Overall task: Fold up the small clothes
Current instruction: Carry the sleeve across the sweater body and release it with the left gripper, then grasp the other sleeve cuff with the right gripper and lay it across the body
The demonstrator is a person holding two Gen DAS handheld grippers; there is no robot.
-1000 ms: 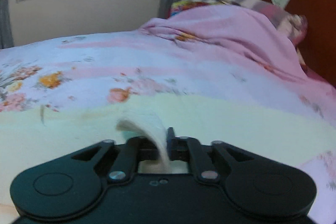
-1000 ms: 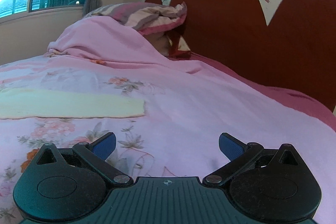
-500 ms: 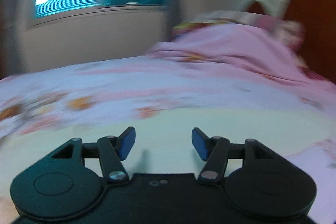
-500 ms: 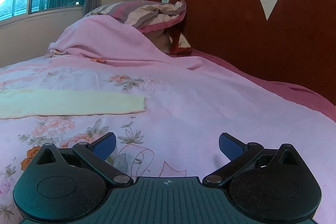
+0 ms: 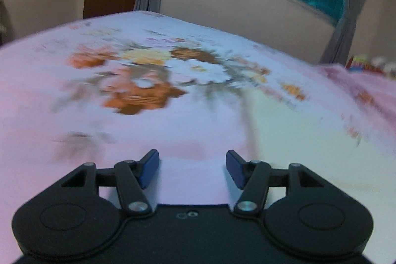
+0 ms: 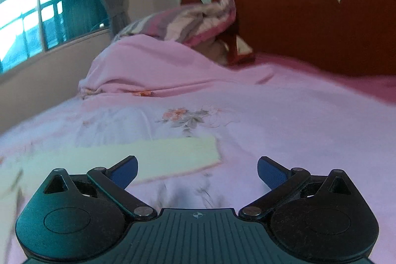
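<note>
Left gripper (image 5: 192, 168) swung off pale-yellow cloth (image 5: 309, 130), jaws now apart, empty.

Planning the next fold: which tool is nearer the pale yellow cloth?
Hard to call, probably left. The left tool sits at the pale yellow cloth's end edge, its right finger over it; the right tool hovers just short of the other end.

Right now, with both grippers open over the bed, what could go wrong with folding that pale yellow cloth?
The left gripper is open over bare floral bedsheet, with the pale yellow cloth off to its right; closing here may pinch sheet instead. The right gripper is open and empty near the cloth's end; a deep grab could catch the sheet under it. The views are blurred, so aim may be off.
</note>
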